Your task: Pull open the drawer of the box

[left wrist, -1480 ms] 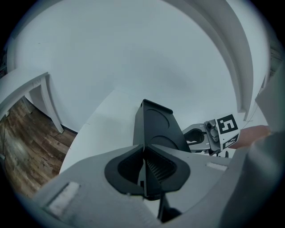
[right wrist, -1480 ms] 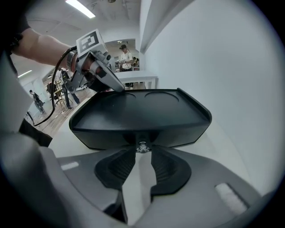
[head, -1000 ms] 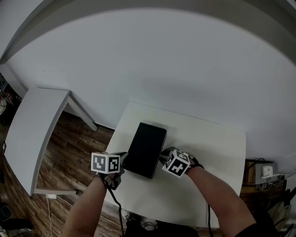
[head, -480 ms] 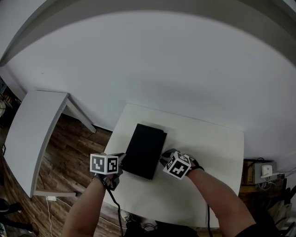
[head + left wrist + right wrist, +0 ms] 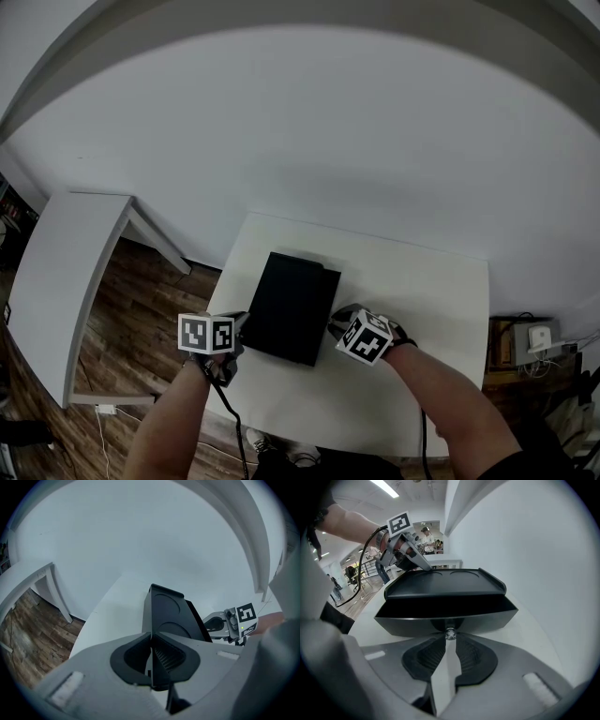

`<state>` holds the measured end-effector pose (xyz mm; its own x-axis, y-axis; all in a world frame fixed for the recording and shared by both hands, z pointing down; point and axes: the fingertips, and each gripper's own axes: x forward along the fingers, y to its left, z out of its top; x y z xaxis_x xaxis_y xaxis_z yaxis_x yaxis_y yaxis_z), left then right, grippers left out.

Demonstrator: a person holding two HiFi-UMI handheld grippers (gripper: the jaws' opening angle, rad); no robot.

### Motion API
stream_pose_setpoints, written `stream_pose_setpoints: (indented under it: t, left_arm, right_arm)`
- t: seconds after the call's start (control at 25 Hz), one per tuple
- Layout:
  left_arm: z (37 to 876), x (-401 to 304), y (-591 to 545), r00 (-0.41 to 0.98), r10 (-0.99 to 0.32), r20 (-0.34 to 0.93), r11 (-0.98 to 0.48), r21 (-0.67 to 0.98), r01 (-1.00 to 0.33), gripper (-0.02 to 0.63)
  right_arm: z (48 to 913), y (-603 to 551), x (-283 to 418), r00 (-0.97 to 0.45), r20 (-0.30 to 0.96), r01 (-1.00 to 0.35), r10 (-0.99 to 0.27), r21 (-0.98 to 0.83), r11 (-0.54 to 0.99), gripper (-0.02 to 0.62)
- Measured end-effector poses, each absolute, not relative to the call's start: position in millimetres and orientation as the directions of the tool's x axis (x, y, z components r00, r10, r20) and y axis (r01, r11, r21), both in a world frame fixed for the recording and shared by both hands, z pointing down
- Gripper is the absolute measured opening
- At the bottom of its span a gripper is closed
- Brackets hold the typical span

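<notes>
Forearms (image 5: 448, 401) enter from the near edge, each gripper tilted steeply down at one side of the black box (image 5: 291, 302) on the white tabletop (image 5: 427, 305). Left gripper (image 5: 152, 657) is clamped on the box's edge. Right gripper (image 5: 449, 638) pinches the small metal knob (image 5: 450, 633) of the drawer (image 5: 445, 617), which stands partly out (dark gap under the lid (image 5: 440, 585)). A second table (image 5: 56, 277) and wooden floor (image 5: 141, 295) lie to the left, well apart.

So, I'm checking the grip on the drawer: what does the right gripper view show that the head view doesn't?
Only the right gripper view: the right gripper pinching the small knob of the drawer, which sits partly out. Only the head view: the whole white table and wooden floor. Both: the black box with the left gripper at its other side.
</notes>
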<state>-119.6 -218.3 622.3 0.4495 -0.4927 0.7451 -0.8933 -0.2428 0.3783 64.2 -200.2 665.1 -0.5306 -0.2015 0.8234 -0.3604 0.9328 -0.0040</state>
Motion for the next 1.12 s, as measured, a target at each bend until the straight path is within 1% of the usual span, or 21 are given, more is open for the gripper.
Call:
stream_pose_setpoints:
  t: [1.12]
  left_arm:
    - [622.5, -118.5, -217.1, 0.473, -0.509, 0.72, -0.227, 0.418, -0.88, 0.038]
  right_arm:
    - [664.3, -192.9, 105.3, -0.515, 0.825, -0.404, -0.234, 0.007, 0.915, 0.069]
